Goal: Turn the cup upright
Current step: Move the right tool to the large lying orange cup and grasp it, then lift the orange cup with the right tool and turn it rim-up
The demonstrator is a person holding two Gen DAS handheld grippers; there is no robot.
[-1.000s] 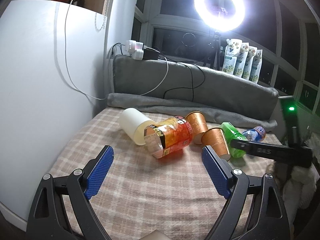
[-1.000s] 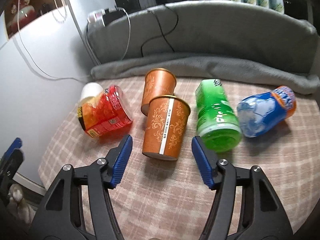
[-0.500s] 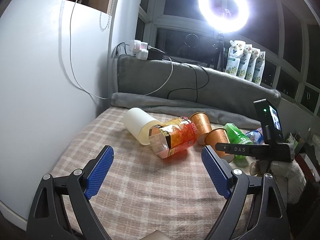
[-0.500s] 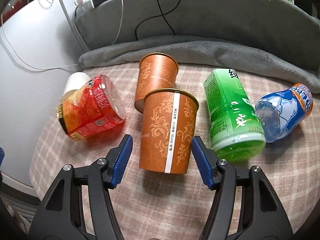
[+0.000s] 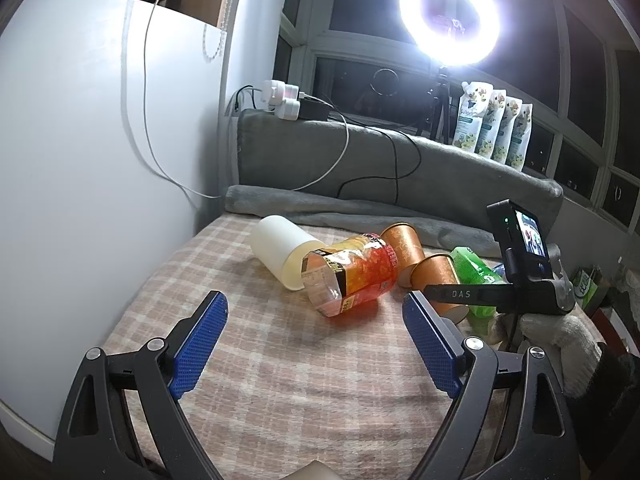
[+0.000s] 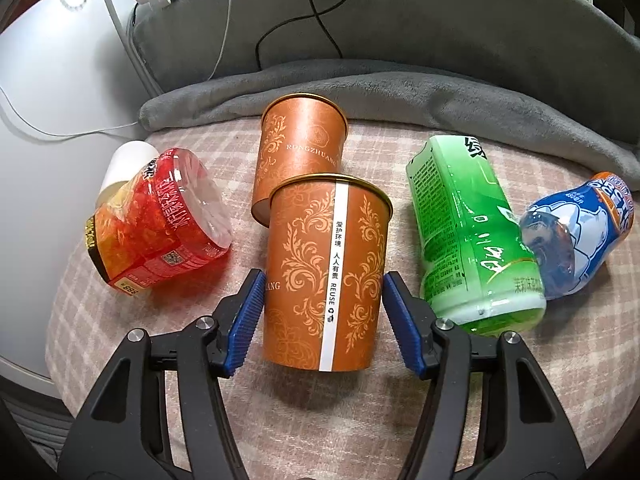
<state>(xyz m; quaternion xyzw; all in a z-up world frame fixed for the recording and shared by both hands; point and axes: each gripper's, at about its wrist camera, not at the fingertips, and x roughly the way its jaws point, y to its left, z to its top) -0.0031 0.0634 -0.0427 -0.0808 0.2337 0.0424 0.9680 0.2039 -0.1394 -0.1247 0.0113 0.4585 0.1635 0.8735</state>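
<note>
You have two orange paper cups here, the near cup (image 6: 326, 276) and the far cup (image 6: 298, 152); one white cup (image 6: 124, 168); one red plastic jar (image 6: 160, 220); one green bottle (image 6: 468, 232); one blue bottle (image 6: 576, 236); that makes six containers on the checked cloth (image 6: 560, 380); behind them you can count four pouches (image 5: 494, 124) in a row on the sill, one ring light (image 5: 450, 12), and two grey blankets, one flat (image 6: 400, 92) and one draped (image 6: 440, 16).

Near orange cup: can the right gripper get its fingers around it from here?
Probably yes. The right gripper is open with a blue pad on each side of the near orange cup; nothing lies between them, though the green bottle sits close on the right.
</note>
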